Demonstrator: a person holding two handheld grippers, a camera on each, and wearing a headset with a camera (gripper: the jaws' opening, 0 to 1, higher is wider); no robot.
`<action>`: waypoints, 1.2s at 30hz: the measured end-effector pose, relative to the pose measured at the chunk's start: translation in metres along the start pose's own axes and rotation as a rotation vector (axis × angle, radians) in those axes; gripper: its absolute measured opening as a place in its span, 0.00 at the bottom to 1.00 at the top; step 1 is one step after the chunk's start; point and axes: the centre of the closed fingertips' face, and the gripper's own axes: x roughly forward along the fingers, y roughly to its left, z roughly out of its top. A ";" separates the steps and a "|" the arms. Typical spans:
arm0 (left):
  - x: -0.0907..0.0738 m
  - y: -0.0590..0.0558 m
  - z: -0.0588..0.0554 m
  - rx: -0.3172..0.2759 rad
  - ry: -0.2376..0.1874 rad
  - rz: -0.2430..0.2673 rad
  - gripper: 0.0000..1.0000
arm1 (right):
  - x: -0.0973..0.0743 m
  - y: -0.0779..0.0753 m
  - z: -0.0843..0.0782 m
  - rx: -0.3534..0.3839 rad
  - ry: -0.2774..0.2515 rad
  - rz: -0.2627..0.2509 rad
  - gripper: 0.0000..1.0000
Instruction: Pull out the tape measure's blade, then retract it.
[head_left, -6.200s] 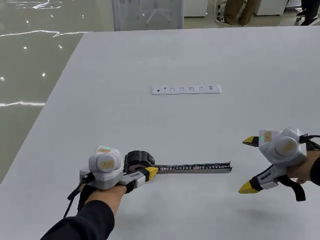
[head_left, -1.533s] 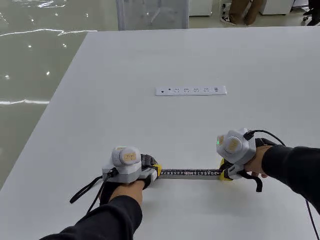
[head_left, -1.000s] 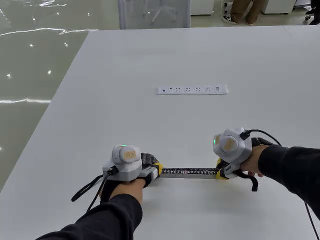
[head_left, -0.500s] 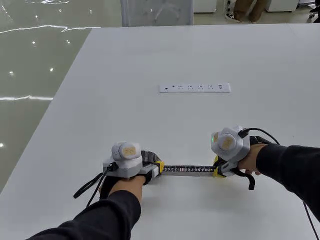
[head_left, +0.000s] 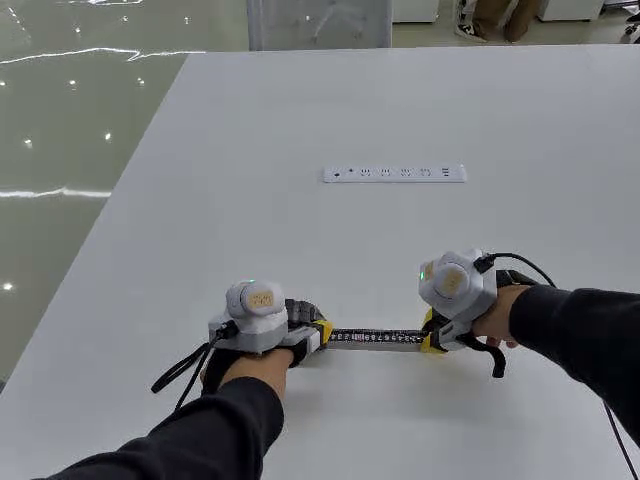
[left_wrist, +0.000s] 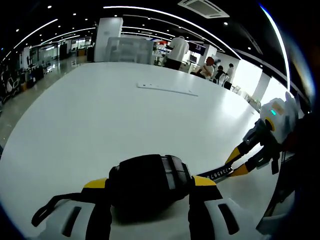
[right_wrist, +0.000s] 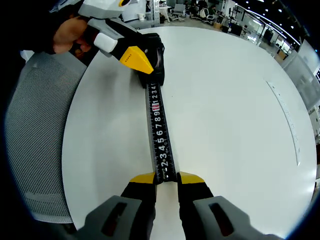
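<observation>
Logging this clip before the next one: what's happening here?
A person at a white table holds a gripper in each hand. The left gripper has its jaws closed on the black tape measure case, and the right gripper pinches the blade at its free end. The blade lies flat on the table, partly drawn out between them. A power strip lies farther back, untouched.

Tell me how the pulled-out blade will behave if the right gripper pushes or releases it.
The blade lies thin and straight on the table, its end between the jaws of the right gripper: pushed endwise it would probably buckle rather than shove the case. Released, it would likely spring back into the case, which the left gripper clamps. Its smooth face may slip.
</observation>
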 end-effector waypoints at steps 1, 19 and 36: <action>0.000 0.000 0.000 0.000 0.000 0.000 0.58 | 0.001 0.000 0.001 -0.003 0.000 0.000 0.12; 0.000 0.000 0.000 -0.001 0.002 0.000 0.58 | 0.008 0.001 0.017 -0.018 -0.016 -0.004 0.12; -0.001 0.000 0.000 -0.019 0.002 -0.002 0.59 | 0.013 0.000 0.028 -0.011 -0.023 -0.007 0.13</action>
